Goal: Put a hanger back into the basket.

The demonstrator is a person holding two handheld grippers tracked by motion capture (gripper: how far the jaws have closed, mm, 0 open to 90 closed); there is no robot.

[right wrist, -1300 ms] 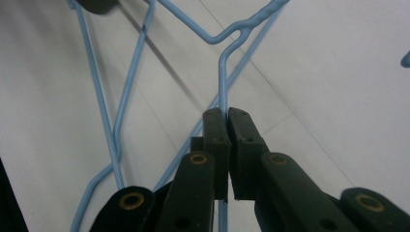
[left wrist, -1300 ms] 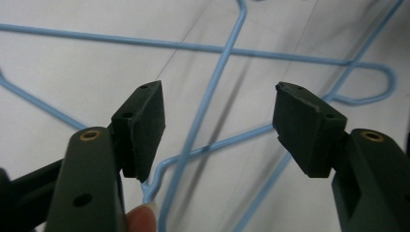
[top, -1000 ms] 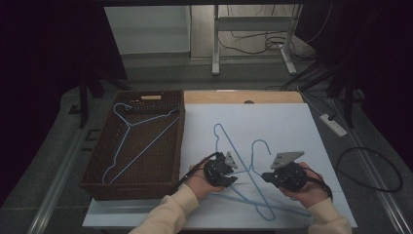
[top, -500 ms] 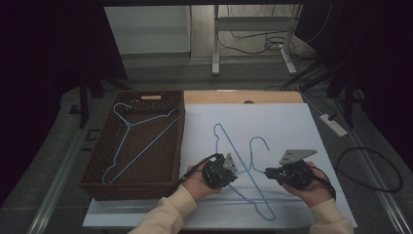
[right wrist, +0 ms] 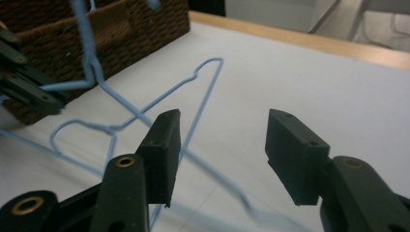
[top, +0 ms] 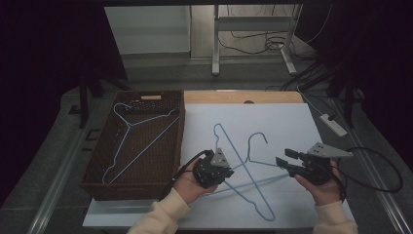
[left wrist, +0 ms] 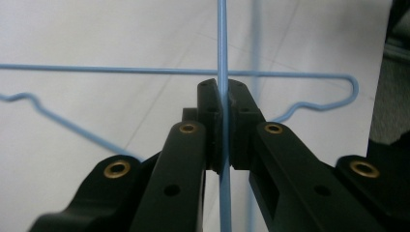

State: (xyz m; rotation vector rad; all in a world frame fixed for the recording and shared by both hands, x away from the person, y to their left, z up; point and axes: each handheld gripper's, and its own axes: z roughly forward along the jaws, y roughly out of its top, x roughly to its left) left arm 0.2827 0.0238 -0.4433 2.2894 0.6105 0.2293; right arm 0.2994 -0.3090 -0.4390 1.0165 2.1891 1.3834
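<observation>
Left tool (left wrist: 223, 116) clamps hanger wire (left wrist: 221, 48); right tool (right wrist: 220, 154) just opened, hanger beside it.

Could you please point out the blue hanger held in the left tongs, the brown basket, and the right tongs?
blue hanger (left wrist: 222, 43), left gripper view, on its wire above the jaws.
brown basket (top: 134, 183), high view, on its near wall.
right tongs (right wrist: 220, 145), right gripper view, midway between the fingertips.

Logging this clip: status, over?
Left gripper shut on a blue hanger. Right gripper open, jaws just opening, nothing between. Second hanger in basket. Nothing in the way.
</observation>
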